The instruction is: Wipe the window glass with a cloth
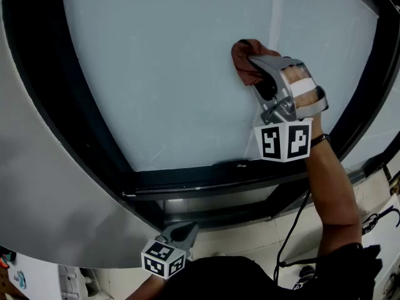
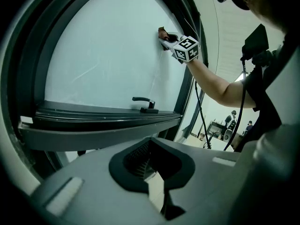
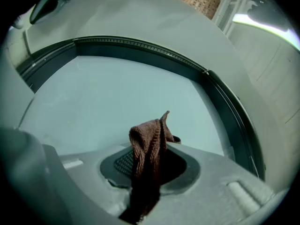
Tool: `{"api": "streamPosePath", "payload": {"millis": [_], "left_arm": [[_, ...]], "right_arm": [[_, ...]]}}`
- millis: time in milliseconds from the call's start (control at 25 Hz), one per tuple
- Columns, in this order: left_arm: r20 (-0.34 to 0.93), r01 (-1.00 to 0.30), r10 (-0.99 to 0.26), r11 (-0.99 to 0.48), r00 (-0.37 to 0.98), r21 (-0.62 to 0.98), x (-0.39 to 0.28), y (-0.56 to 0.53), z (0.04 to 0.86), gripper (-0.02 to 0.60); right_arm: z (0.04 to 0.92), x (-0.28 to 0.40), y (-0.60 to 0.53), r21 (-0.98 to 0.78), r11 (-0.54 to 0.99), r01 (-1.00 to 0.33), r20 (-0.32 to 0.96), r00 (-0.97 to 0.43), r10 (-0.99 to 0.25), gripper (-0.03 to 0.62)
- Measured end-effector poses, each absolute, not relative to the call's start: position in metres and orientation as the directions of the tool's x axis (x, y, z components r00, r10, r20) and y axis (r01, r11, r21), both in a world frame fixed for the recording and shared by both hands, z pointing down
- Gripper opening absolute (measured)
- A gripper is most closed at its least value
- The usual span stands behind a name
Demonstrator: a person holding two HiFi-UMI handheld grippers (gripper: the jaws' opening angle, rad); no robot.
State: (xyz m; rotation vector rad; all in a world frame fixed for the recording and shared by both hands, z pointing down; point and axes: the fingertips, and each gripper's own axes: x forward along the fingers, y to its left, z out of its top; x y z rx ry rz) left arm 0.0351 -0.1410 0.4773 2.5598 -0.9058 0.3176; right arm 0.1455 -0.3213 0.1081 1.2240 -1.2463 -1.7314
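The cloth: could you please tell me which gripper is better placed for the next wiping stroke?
The right. The right gripper is shut on the brown cloth and holds it up at the window glass. The left gripper hangs low below the window frame, shut on nothing.

No words, numbers, brands or signs can be read anywhere in these views.
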Motion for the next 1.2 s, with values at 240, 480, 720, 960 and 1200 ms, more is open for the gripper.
{"api": "streamPosePath", "payload": {"millis": [240, 480, 720, 960, 1200], "left_arm": [[0.346, -0.650, -0.554, -0.696, 0.757, 0.307, 0.041, -0.141, 0.480, 0.017], [0.355, -0.648, -0.548, -0.695, 0.758, 0.311, 0.047, -0.138, 0.484, 0.017], [0.355, -0.649, -0.548, -0.691, 0.758, 0.319, 0.047, -0.138, 0.485, 0.017], [0.368, -0.642, -0.533, -0.697, 0.762, 0.320, 0.047, -0.135, 0.488, 0.017], [0.374, -0.635, -0.522, -0.703, 0.767, 0.321, 0.046, -0.135, 0.490, 0.017]], "right_arm": [[0.119, 0.146, -0.326, 0.942, -0.336, -0.005, -0.318, -0.343, -0.884, 0.080], [0.141, 0.145, -0.327, 0.947, -0.320, -0.007, -0.302, -0.357, -0.884, 0.080], [0.166, 0.145, -0.326, 0.954, -0.300, -0.006, -0.281, -0.364, -0.888, 0.080], [0.186, 0.144, -0.325, 0.959, -0.284, -0.012, -0.269, -0.364, -0.892, 0.081], [0.209, 0.143, -0.325, 0.965, -0.261, -0.020, -0.249, -0.370, -0.895, 0.081]]}}
